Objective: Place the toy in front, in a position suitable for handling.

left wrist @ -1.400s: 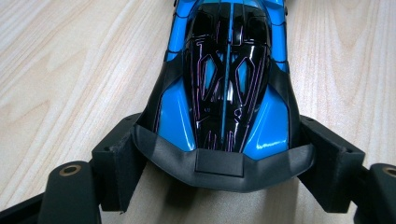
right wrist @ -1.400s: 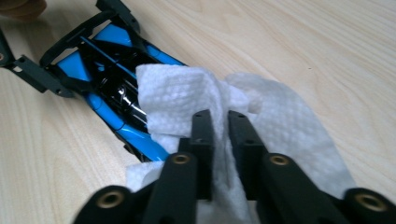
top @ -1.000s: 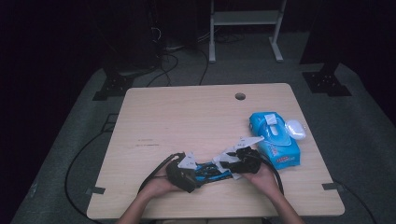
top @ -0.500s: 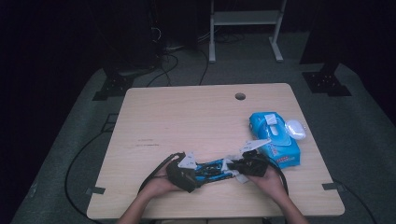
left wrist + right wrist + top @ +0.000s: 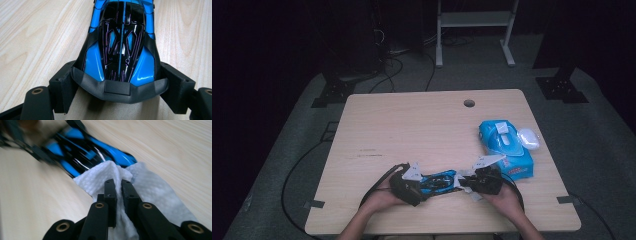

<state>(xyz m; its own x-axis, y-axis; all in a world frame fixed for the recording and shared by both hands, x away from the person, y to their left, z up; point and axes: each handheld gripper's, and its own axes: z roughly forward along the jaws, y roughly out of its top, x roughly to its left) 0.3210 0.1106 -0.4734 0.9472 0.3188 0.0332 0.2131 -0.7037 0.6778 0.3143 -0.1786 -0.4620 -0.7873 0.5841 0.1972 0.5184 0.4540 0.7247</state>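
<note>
Blue toy car [image 5: 120,45] is lying on the tabletop [image 5: 422,125], the left hand-held gripper [image 5: 120,87] clamping its end for steadiness while the right hand-held gripper [image 5: 118,192], having just been closing, is pinching a white wipe [image 5: 147,187] against it for cleaning.

We list two handheld grippers. The left gripper [image 5: 412,182] has a black, blocky body with a pale grey three-cornered plate on top and a black cable looping off its outer side. We note matte black jaws, thick and square-edged, each arm carrying a brass-ringed hole [image 5: 37,91]. The right gripper [image 5: 479,180] matches: black body, grey three-cornered plate, black cable curving behind it. We count four brass-ringed holes along its jaw arms [image 5: 99,205] and small dark screw holes in its narrow black fingers [image 5: 110,191]. Forearms are bare; no sleeves are seen.
</note>
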